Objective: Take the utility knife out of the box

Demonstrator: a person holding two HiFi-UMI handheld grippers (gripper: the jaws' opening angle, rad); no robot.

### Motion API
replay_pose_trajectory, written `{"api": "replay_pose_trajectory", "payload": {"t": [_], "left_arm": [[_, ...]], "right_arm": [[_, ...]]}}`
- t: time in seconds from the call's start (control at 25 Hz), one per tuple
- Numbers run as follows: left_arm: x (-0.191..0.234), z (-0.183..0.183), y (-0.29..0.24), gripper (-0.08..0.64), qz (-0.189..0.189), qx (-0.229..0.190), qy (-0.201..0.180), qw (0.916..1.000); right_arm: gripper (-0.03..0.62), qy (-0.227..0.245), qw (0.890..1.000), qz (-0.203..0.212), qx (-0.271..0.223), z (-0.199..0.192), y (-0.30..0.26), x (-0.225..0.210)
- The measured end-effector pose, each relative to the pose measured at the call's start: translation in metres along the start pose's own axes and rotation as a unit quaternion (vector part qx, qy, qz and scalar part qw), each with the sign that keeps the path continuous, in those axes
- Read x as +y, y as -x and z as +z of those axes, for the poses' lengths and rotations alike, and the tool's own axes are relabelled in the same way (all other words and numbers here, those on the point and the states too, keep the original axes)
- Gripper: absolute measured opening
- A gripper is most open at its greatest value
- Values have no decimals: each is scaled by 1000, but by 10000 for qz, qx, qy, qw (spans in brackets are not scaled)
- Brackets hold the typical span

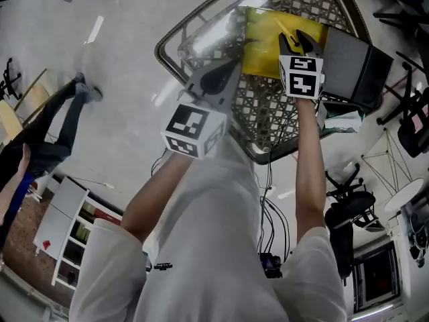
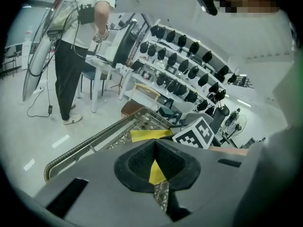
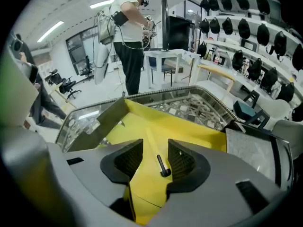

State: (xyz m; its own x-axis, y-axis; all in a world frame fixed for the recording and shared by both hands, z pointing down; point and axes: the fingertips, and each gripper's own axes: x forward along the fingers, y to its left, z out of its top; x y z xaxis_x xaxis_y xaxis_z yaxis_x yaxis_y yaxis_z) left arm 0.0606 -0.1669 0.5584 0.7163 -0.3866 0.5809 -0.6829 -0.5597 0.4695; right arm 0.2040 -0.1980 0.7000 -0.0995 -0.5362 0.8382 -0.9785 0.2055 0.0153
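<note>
A yellow box (image 1: pixel 268 45) lies open on a glass-topped table (image 1: pixel 171 45). Its yellow inside (image 3: pixel 161 122) fills the right gripper view, with one flap (image 3: pixel 97 122) standing up at the left. My right gripper (image 3: pixel 155 148) hangs over the box (image 1: pixel 298 42), jaws open, pads touching nothing. Between the jaws, a small black stick-shaped piece (image 3: pixel 162 165) lies on the yellow floor of the box; I cannot make out the rest of a utility knife. My left gripper (image 1: pixel 224 72) is at the box's left edge, shut (image 2: pixel 154 145). A yellow sliver of box shows behind its pads.
The table has a dark rim (image 3: pixel 156 94) and a patterned lattice under the glass. A dark grey case (image 1: pixel 355 66) sits against the box's right side. Behind the table are a standing person (image 2: pixel 80 56), a white desk (image 3: pixel 165 60), chairs, and shelves of headsets (image 2: pixel 189 70).
</note>
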Motion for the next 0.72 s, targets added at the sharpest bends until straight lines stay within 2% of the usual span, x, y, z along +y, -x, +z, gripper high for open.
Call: {"api": "replay_pose_trajectory", "payload": {"t": [0.24,0.36,0.44,0.56,0.72], "left_arm": [[5,-3,-4,0,7,21,41,10000],[7,-3,-4,2,19,14,64,10000],[8,-2,-5,0,23,8,68,10000],[9,-1,-4,0,31,-11,67,10000],[6,0,-2,0,15,-16,63,10000]], "right_arm": [[153,-44,9990,49,441,-17,-13,-2],[149,25,9988,78,476,-20,-16,0],[131,65,9986,148,513,-19,-16,3],[63,146,9981,232,556,-20,-18,10],[52,191,9977,216,615,-21,-18,13]]}}
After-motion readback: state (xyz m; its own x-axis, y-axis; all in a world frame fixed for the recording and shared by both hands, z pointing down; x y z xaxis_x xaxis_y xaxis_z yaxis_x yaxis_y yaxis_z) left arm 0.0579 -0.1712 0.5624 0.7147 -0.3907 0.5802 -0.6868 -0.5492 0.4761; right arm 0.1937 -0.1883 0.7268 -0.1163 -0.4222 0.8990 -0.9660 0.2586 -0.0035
